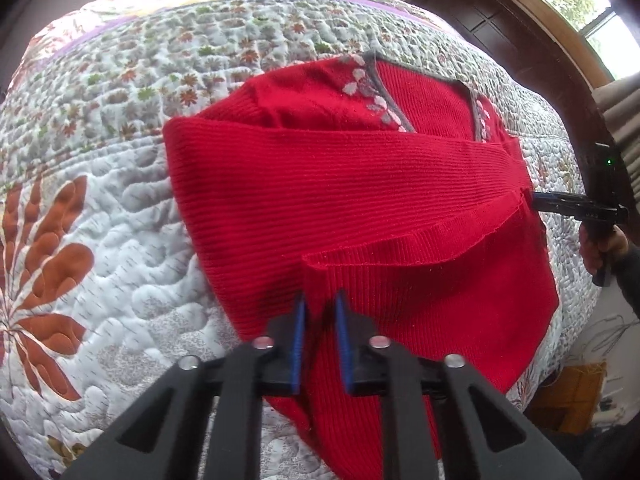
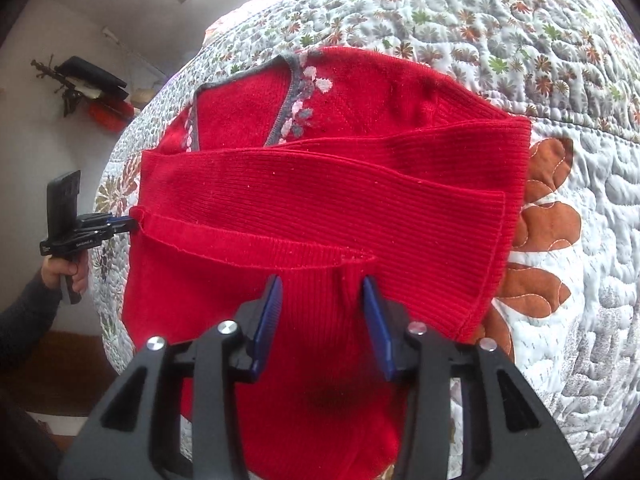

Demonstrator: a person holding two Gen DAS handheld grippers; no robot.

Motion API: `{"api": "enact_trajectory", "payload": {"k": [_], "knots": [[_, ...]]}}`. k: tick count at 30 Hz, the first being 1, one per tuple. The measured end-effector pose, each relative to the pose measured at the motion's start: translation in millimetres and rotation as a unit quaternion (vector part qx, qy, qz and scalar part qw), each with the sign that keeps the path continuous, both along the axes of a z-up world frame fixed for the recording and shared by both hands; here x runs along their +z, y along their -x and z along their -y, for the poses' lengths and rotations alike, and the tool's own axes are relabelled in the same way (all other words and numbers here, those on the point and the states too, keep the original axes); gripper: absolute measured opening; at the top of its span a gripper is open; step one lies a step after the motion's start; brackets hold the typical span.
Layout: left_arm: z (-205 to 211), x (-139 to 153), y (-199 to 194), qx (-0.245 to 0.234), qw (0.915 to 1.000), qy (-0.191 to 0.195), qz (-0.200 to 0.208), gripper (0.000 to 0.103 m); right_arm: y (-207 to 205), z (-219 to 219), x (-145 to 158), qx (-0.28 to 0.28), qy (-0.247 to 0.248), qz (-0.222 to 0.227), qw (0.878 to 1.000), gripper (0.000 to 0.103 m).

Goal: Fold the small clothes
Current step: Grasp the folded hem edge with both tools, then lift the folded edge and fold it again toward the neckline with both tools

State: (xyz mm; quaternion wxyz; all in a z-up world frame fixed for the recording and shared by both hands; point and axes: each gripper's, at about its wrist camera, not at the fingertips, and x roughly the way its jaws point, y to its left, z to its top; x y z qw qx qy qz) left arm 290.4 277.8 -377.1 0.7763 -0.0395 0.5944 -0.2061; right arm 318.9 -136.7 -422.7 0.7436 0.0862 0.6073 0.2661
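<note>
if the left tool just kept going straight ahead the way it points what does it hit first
Most likely the folded sleeve cuff of the red sweater, lying directly ahead of the left tool, whose tips already straddle a ridge of the knit. Depth is hard to judge, so it may already be touching fabric.

A bed covered in a white quilted bedspread (image 1: pixel 132 208), stitched in puffy swirls, small green and rust flowers scattered across the far part, big rust-orange leaf shapes (image 1: pixel 52 264) near the left edge. Lying flat on it, one red ribbed knit sweater (image 1: pixel 328 184), grey-trimmed neckline with pale flower pattern at the far end, both sleeves crossed over its front.
</note>
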Motion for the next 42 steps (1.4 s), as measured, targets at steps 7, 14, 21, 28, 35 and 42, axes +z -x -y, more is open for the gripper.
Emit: {"api": "enact_trajectory", "payload": {"k": [7, 14, 21, 28, 35, 42], "knots": [[12, 12, -6, -0.025, 0.9993, -0.026, 0.012, 0.003, -1, -2, 5, 0.011, 0.003, 0.000, 1.000, 0.004], [23, 19, -6, -0.028, 0.9991, -0.033, 0.006, 0.003, 1, 2, 18, -0.003, -0.013, 0.010, 1.000, 0.003], [20, 28, -1, -0.017, 0.9992, -0.035, 0.010, 0.003, 3, 9, 28, -0.014, -0.019, 0.024, 0.999, 0.003], [15, 39, 6, -0.002, 0.9995, -0.026, 0.019, 0.003, 7, 8, 42, -0.013, -0.025, 0.042, 0.999, 0.002], [11, 41, 8, 0.006, 0.9994, -0.029, 0.019, 0.003, 5, 11, 36, -0.020, -0.018, 0.044, 0.999, 0.002], [3, 60, 14, 0.026, 0.9989, -0.022, 0.031, 0.003, 8, 14, 54, -0.033, -0.023, 0.056, 0.998, 0.002]]}}
